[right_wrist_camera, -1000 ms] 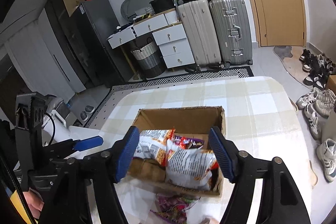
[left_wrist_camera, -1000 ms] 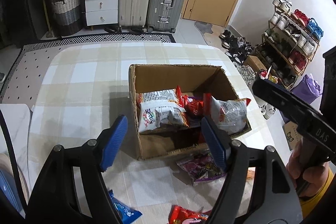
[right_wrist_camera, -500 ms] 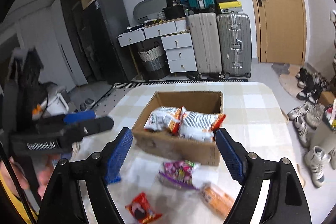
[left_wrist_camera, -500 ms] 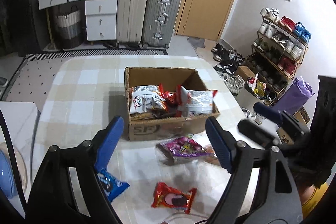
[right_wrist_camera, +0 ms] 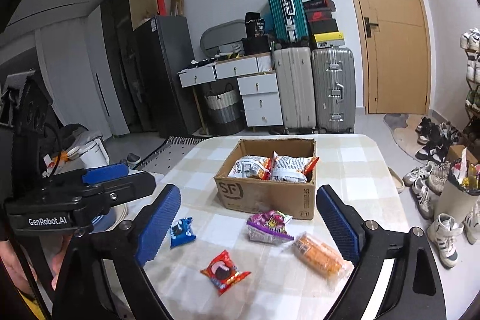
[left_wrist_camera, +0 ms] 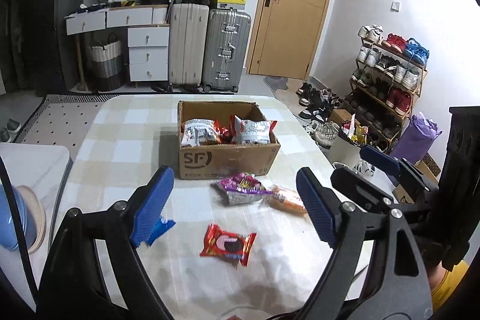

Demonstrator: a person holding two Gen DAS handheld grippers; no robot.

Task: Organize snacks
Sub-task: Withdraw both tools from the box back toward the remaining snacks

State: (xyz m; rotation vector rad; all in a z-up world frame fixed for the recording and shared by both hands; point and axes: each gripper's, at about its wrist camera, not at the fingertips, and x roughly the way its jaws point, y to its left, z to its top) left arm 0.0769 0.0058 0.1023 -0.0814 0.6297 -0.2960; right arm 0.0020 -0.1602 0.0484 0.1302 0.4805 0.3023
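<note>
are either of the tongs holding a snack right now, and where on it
Nothing is held. The left tongs and right tongs both stand open and empty, their jaws having just been opening, above the loose snacks on the table.

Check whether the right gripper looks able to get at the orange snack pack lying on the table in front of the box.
Probably yes. The right gripper is open and empty, and the orange snack pack lies flat just inside its right finger, apart from the purple packet, with nothing over it.
</note>
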